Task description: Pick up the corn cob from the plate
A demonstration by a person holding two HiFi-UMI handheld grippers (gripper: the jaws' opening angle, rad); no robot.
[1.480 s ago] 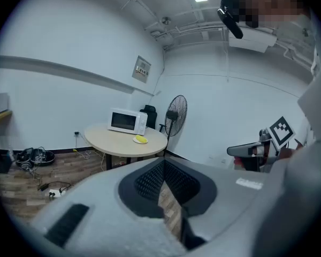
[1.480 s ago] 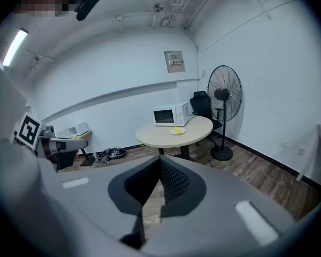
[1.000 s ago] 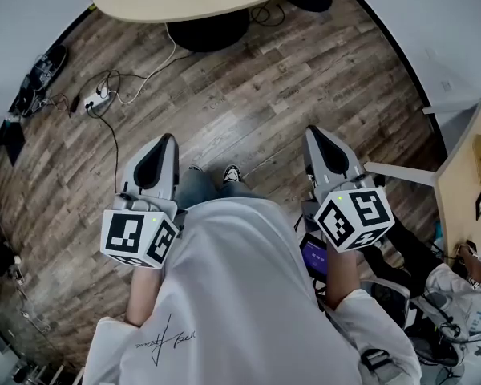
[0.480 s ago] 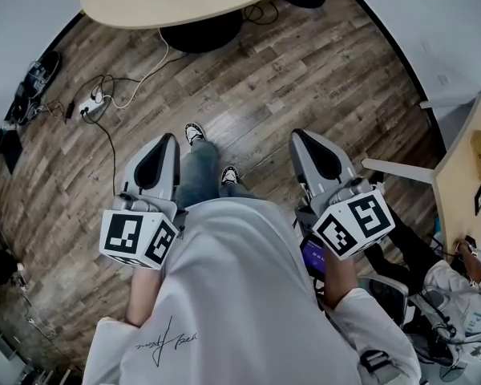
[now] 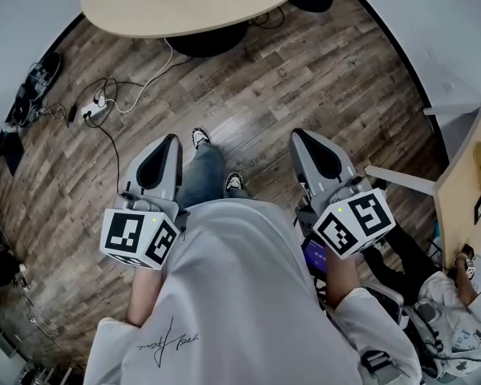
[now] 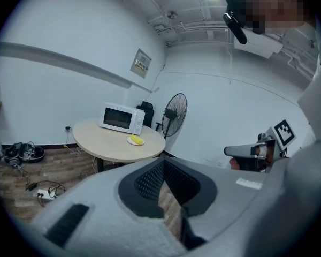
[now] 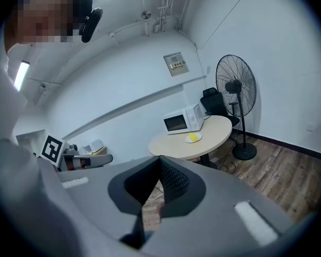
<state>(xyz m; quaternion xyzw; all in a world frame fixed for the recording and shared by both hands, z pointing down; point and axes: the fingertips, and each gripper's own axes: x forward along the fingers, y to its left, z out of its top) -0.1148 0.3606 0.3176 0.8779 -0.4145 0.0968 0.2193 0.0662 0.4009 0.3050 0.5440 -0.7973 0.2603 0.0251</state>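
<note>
My left gripper (image 5: 169,139) and my right gripper (image 5: 299,135) are both held out in front of me at about waist height, side by side and well apart, each pointing forward and a little downward over the wooden floor (image 5: 321,79). In the left gripper view the two dark pads are pressed tip to tip with nothing caught between them, only floor showing through the gap lower down. The right gripper view shows the same: jaws clenched together and empty. The corn cob (image 6: 137,140) is not in my reach. It lies yellow on a small white plate (image 7: 188,140) on the round, light-coloured table (image 5: 160,6) ahead of me, near the table's edge. A white microwave (image 6: 120,118) stands on the same table just beside the plate, apart from it. A black standing fan (image 7: 235,84) is on the floor past the table, by the wall. Loose cables and a power strip (image 5: 96,103) lie on the floor to my left of the table.
</note>
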